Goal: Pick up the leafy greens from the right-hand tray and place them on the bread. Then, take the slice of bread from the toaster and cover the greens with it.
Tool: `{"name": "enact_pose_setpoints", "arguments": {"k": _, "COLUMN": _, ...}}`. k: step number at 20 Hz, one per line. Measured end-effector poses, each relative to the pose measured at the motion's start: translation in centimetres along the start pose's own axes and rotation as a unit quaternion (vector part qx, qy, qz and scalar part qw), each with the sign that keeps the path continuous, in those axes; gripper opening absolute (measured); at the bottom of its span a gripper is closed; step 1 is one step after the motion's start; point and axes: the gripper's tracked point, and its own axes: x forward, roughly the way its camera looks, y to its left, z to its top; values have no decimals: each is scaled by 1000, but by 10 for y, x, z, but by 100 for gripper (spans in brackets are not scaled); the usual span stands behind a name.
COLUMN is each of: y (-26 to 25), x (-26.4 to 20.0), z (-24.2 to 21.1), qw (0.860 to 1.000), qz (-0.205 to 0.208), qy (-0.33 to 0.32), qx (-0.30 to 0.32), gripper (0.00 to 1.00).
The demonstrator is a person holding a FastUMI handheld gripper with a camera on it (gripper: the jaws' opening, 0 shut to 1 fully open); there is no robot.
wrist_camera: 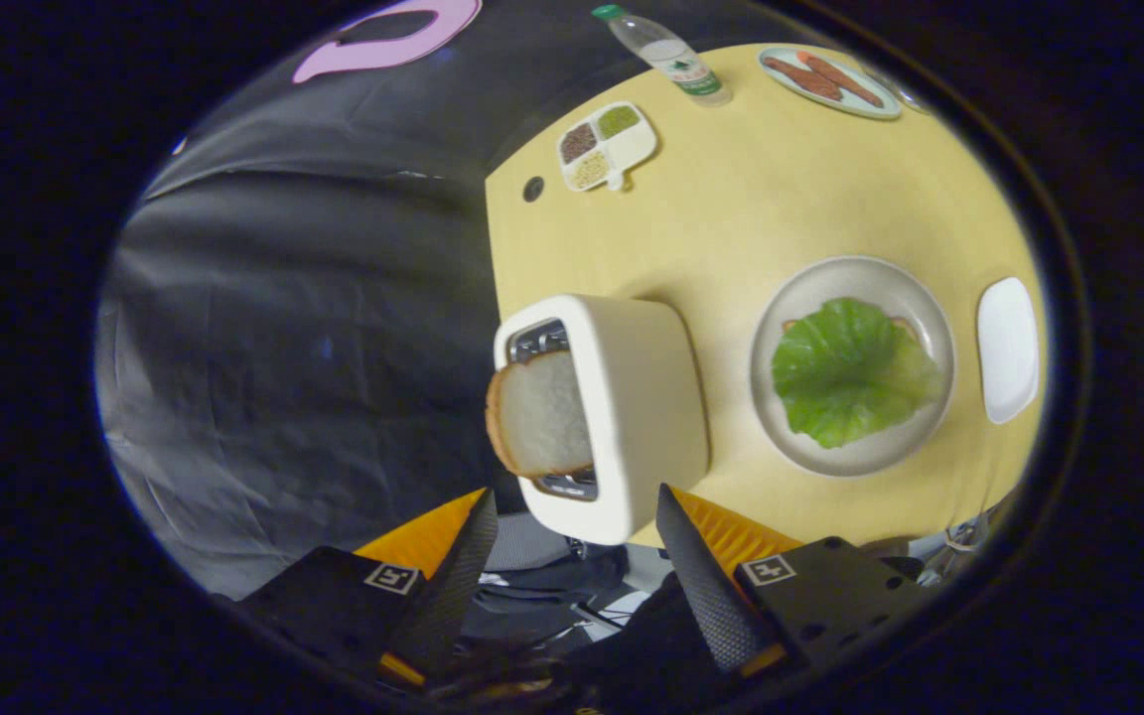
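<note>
One worktop, pale yellow, set against the black cloth wall.

One toaster, white, at the worktop edge nearest the claw, just ahead of the fingers; two slots, one holding one slice of bread that stands well out of it, the other showing bare metal.

One round plate, grey, beside the toaster toward the middle of the worktop; on it one leaf of greens lying over one bread slice, of which only corners peek out.

One small white tray, beyond the plate at the worktop edge.

One claw, fingers spread wide, gripping nothing, short of the toaster.

One oval dish of brown food, one divided dish with three fillings, one bottle, all along the far edge.
</note>
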Motion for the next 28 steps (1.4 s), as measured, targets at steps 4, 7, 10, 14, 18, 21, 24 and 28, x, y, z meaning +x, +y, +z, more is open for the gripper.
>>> {"name": "enact_pose_setpoints", "arguments": {"k": 4, "y": 39, "x": 26, "z": 5, "qw": 999, "qz": 3, "qy": -4, "qx": -35, "gripper": 100}}
{"name": "enact_pose_setpoints", "arguments": {"k": 7, "y": 36, "x": 47, "z": 11, "qw": 999, "qz": -19, "qy": -13, "qx": -43, "gripper": 99}}
{"name": "enact_pose_setpoints", "arguments": {"k": 10, "y": 24, "x": 62, "z": 27, "qw": 998, "qz": -39, "qy": -36, "qx": -43, "gripper": 77}}
{"name": "enact_pose_setpoints", "arguments": {"k": 14, "y": 19, "x": 68, "z": 27, "qw": 997, "qz": -53, "qy": -39, "qx": -48, "gripper": 53}}
{"name": "enact_pose_setpoints", "arguments": {"k": 18, "y": 12, "x": 65, "z": 21, "qw": 996, "qz": -67, "qy": -31, "qx": -49, "gripper": 35}}
{"name": "enact_pose_setpoints", "arguments": {"k": 21, "y": -4, "x": 61, "z": 21, "qw": 994, "qz": -91, "qy": -31, "qx": -59, "gripper": 34}}
{"name": "enact_pose_setpoints", "arguments": {"k": 24, "y": -17, "x": 66, "z": 13, "qw": 993, "qz": -103, "qy": -25, "qx": -54, "gripper": 27}}
{"name": "enact_pose_setpoints", "arguments": {"k": 28, "y": -16, "x": 58, "z": 19, "qw": 994, "qz": -94, "qy": -27, "qx": -46, "gripper": 14}}
